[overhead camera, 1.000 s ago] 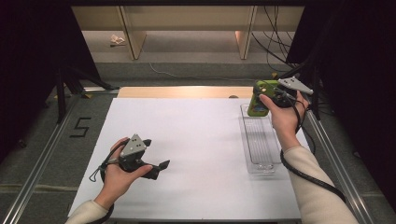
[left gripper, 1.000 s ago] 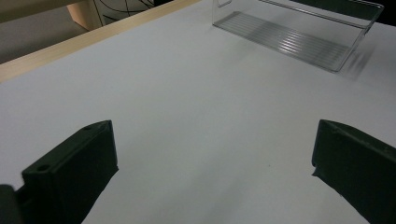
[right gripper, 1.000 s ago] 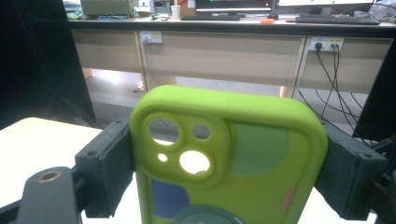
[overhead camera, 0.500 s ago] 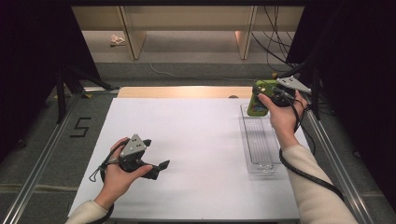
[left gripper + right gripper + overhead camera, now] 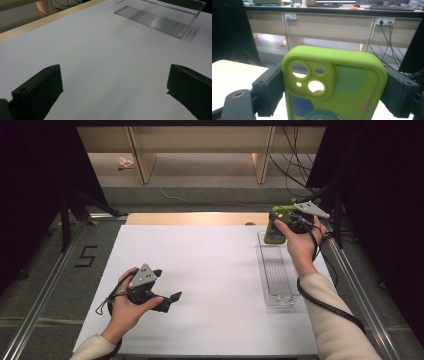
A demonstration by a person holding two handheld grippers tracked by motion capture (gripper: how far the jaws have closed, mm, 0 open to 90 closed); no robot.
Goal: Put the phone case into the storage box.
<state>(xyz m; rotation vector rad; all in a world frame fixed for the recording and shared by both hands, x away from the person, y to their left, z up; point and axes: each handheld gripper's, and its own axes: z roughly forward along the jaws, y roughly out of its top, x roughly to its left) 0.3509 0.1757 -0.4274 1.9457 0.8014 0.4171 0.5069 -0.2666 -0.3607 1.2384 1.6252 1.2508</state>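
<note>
Right gripper is pinching a green phone case by its sides, holding it above the clear tray's far end. Left gripper is resting on the table, jaws spread wide with nothing between.

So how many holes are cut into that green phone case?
4 holes show in the green phone case that the right claw grips: two side by side at the top of the raised camera corner, a tiny one below them, and a larger one beside it. Its lower part is cut off, so more may exist.
</note>
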